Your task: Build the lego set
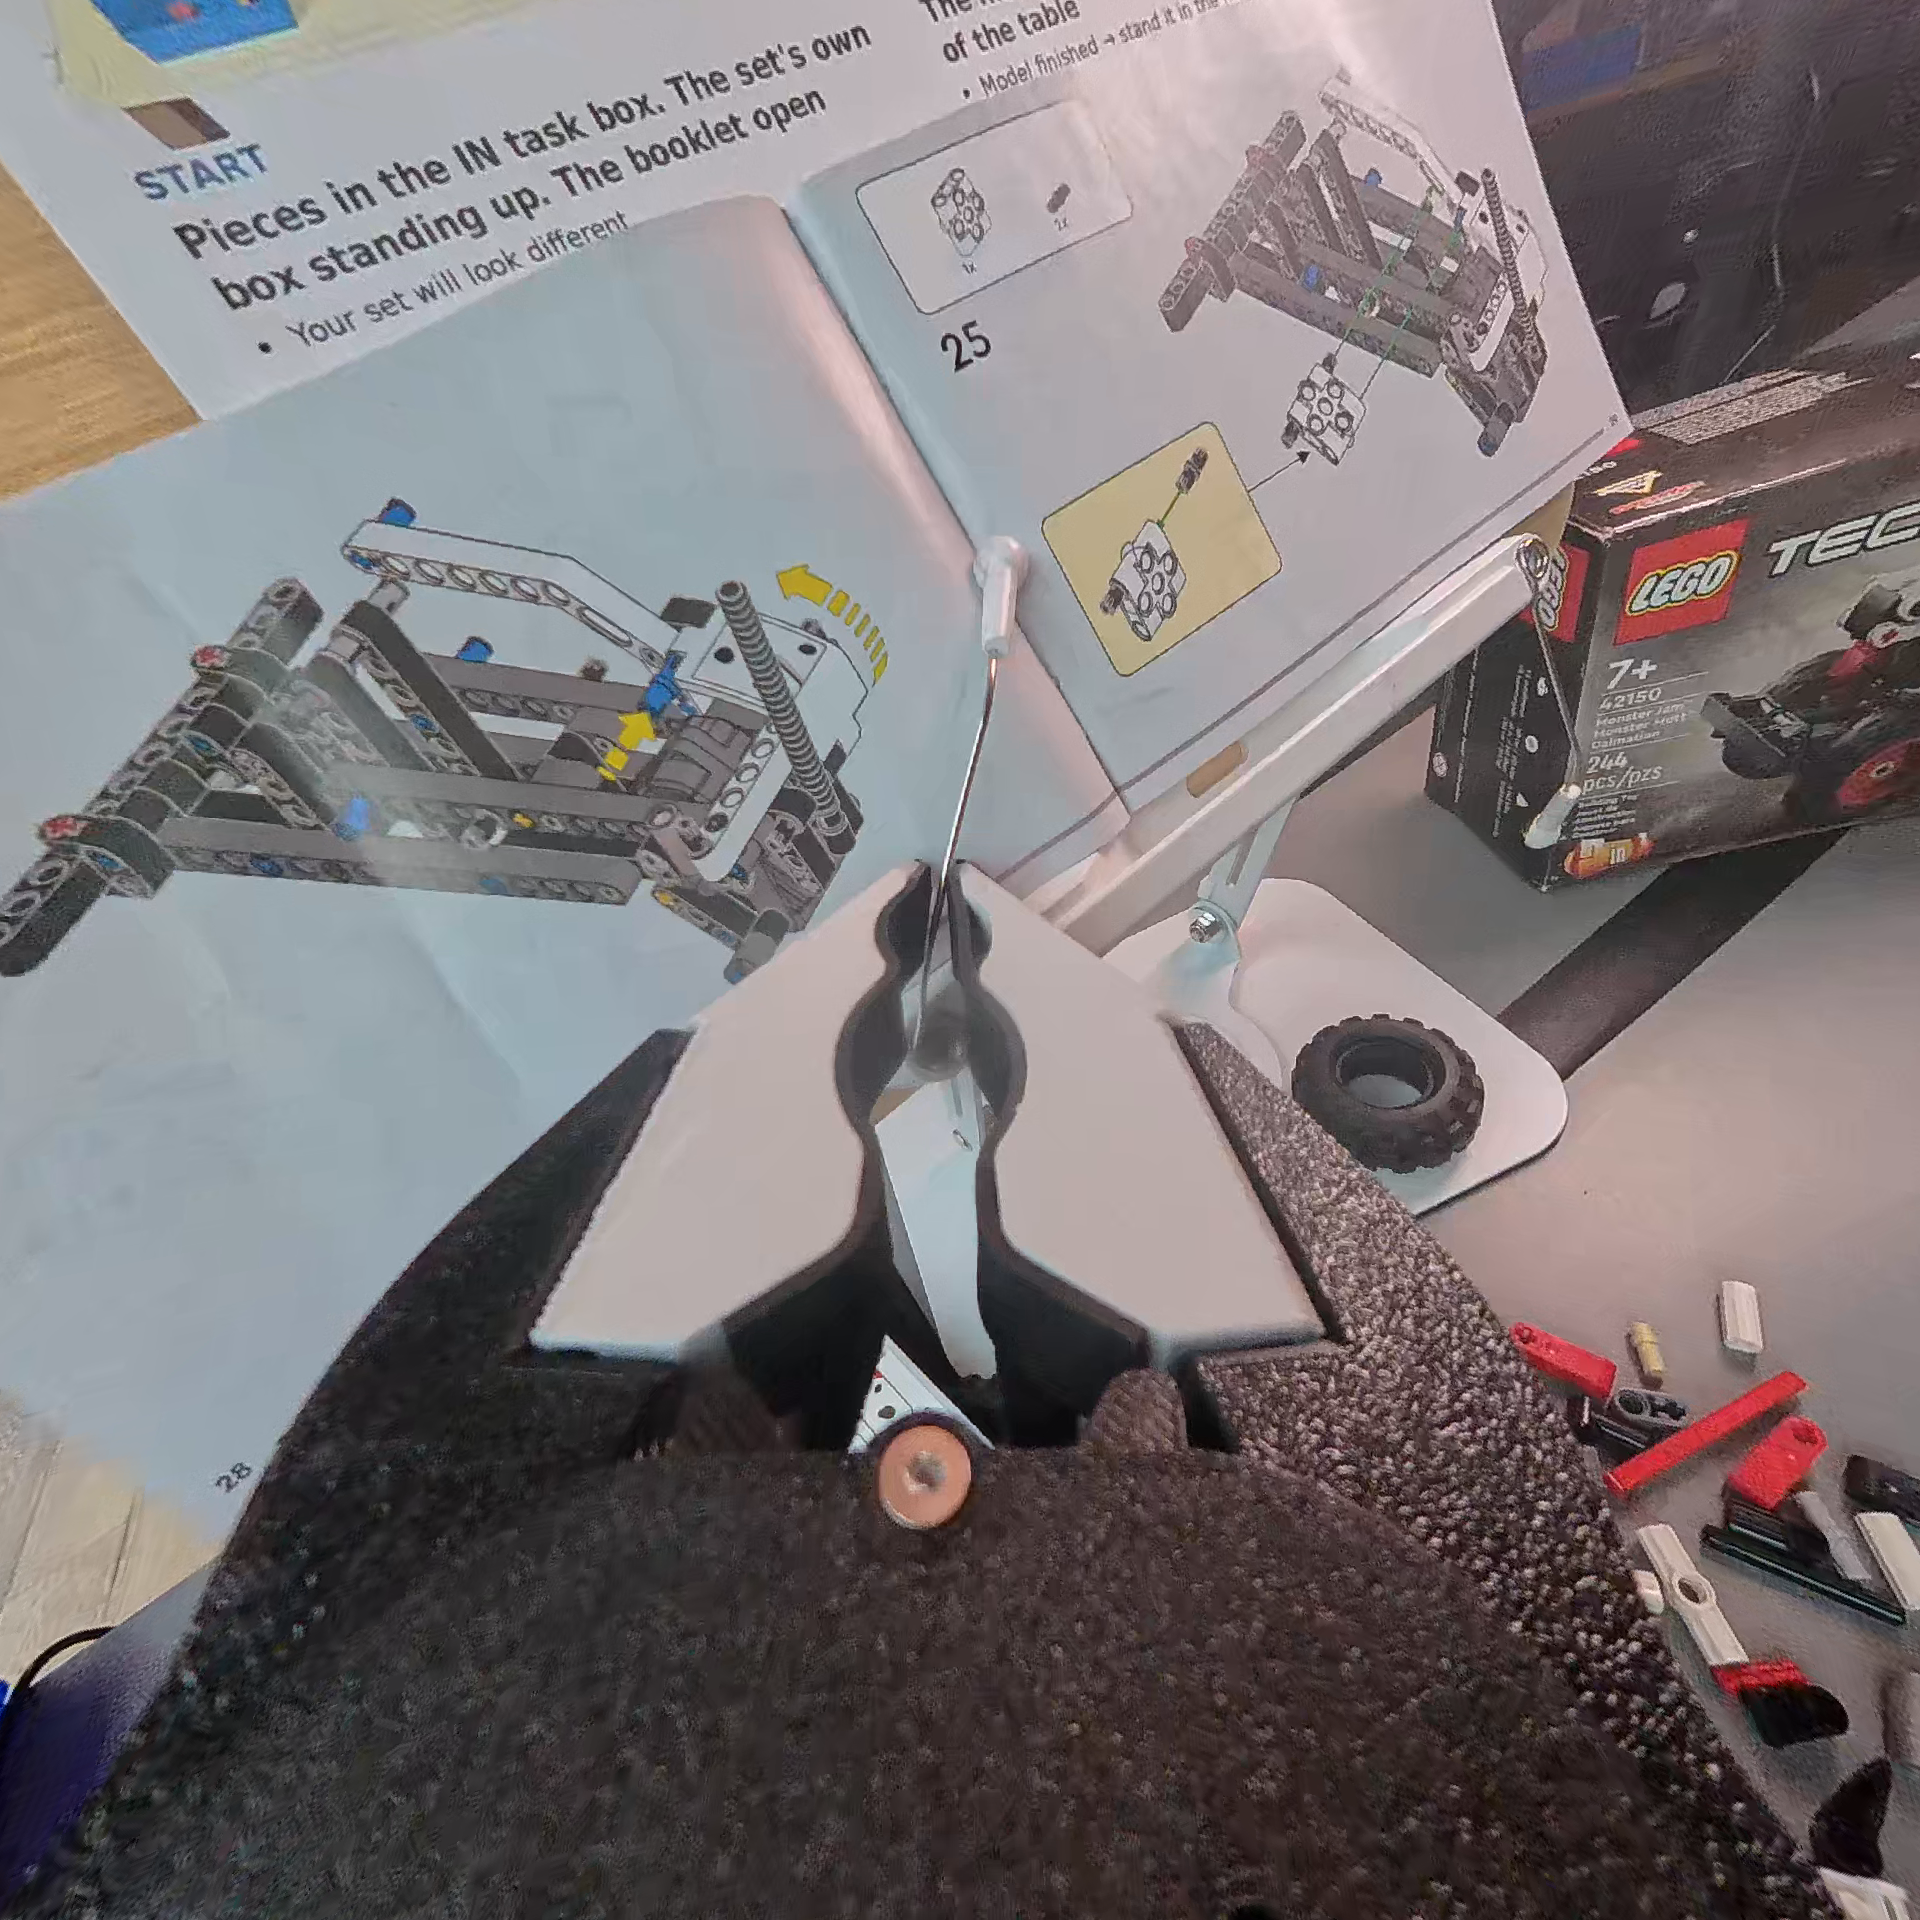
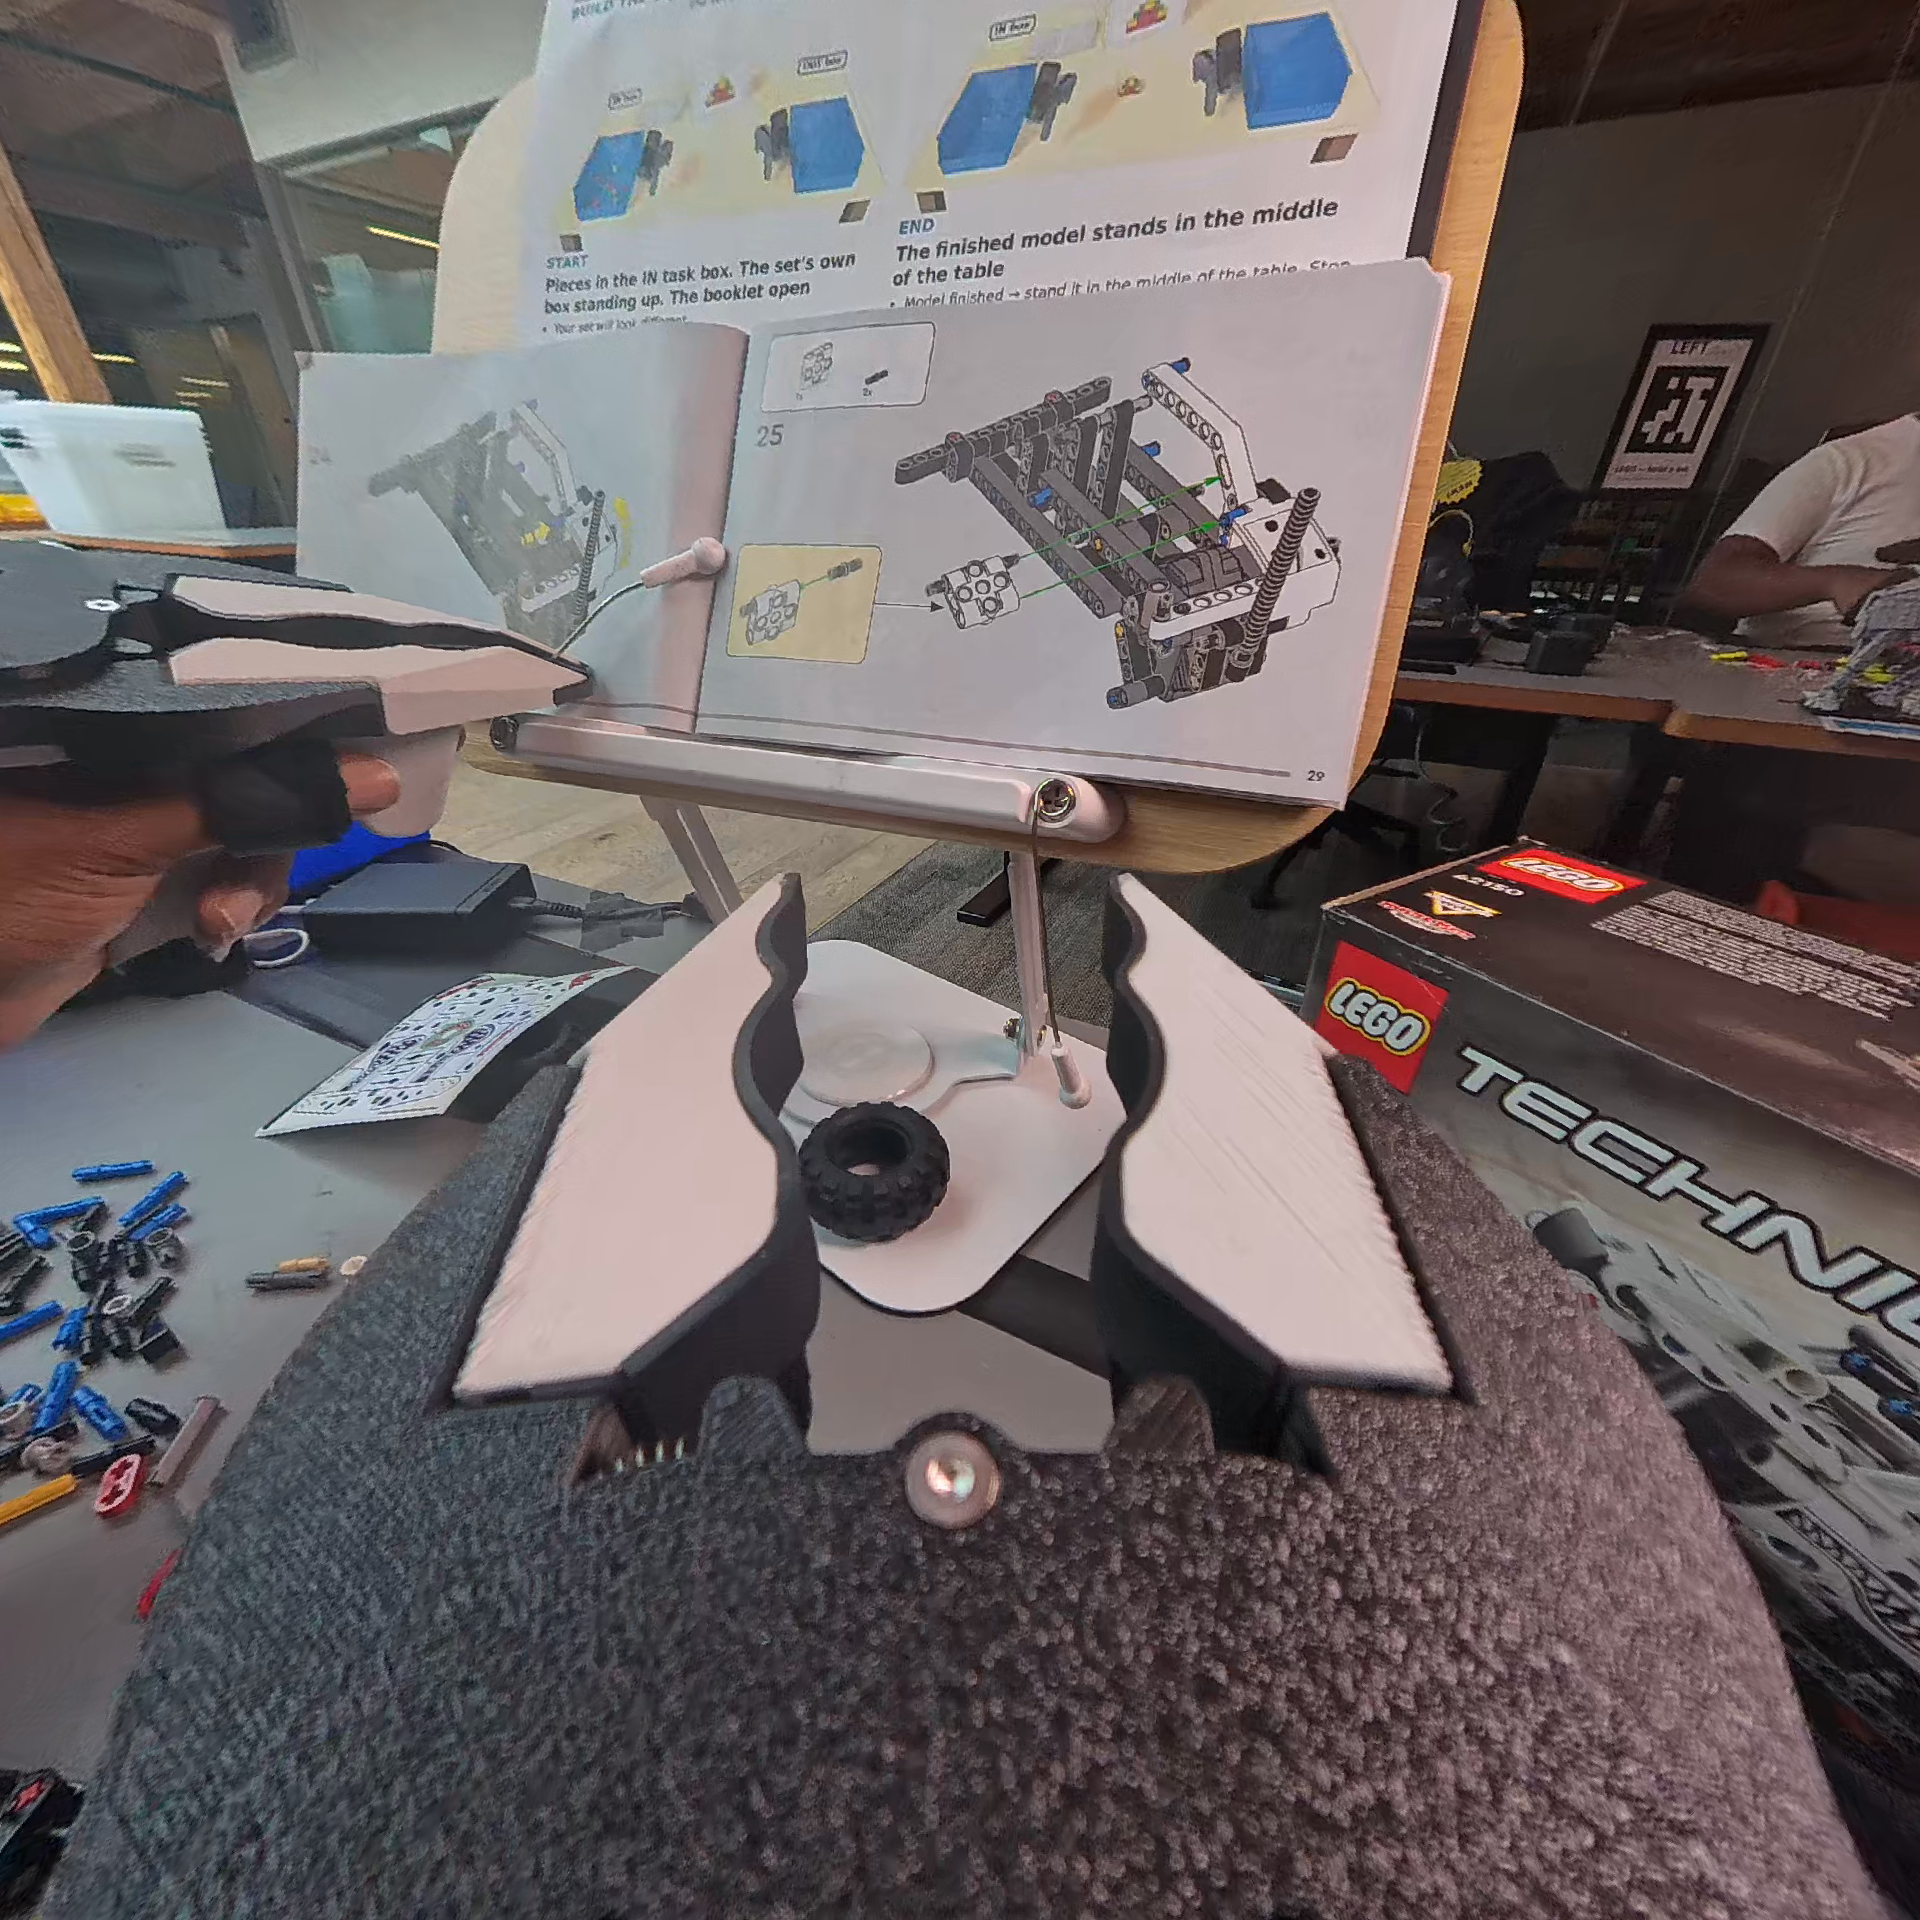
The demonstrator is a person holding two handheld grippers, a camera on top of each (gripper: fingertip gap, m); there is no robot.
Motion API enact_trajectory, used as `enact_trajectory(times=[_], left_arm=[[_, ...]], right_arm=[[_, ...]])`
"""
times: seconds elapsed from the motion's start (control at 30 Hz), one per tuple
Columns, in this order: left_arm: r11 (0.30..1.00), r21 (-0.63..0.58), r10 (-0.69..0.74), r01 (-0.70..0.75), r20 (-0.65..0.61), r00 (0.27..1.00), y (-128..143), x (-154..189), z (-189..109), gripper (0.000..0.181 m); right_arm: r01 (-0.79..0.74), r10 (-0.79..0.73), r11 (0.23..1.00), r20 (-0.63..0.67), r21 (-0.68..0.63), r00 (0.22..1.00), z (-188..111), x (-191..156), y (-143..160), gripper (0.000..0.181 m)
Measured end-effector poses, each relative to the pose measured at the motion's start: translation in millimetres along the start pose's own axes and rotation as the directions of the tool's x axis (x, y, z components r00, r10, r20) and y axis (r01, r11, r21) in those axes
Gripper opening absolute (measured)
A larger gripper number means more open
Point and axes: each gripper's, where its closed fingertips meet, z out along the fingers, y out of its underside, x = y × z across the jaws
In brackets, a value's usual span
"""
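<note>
One tyre (image 2: 874, 1184) between wide-apart right gripper (image 2: 951, 997) fingers; left gripper (image 1: 940, 883) seemingly pinching one page-holder wire (image 1: 971, 758).

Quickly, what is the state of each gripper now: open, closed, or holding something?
Left gripper: closed on the thin wire page holder of the book stand.
Right gripper: open, holding nothing; a black tyre lies on the stand base ahead.

Left wrist view close against the booklet (image 1: 520, 623), right wrist view farther back, both facing it

Set box (image 2: 1621, 1049) cut off rightward
</note>
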Motion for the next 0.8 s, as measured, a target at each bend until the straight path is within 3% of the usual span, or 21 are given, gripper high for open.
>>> enact_trajectory(times=[0.03,0.2,0.3,0.43,0.67,0.8], left_arm=[[1.0,-0.004,-0.021,0.021,-0.009,1.0,0.3,-0.8,0.3,0.004],[0.991,-0.016,-0.136,0.135,-0.031,0.99,-5.0,1.5,-3.5,0.009],[0.971,0.167,-0.163,0.172,-0.065,0.984,-56.5,14.4,-17.4,0.012],[0.965,0.179,-0.179,0.19,-0.077,0.981,-100.8,20.0,2.5,0.008],[0.969,0.111,-0.224,0.222,0.009,0.975,-102.6,7.6,49.2,0.004],[0.963,0.149,-0.222,0.224,-0.033,0.975,-105.3,27.2,31.9,0.005]], right_arm=[[0.002,-0.003,1.0,0.002,0.001,1.0,-0.5,-0.4,-1.1,0.057],[-0.004,0.004,1.0,0.008,0.019,1.0,-4.5,1.0,-11.2,0.056],[-0.013,0.012,0.999,0.016,0.033,1.0,-6.2,2.6,-18.1,0.056],[-0.024,0.023,0.999,0.027,0.031,0.999,-6.7,0.8,-19.4,0.055],[0.017,-0.019,0.999,0.042,0.037,0.999,-11.1,-0.3,-28.7,0.054],[0.013,-0.015,1.0,0.054,0.026,0.998,-10.9,-1.3,-26.6,0.055]])
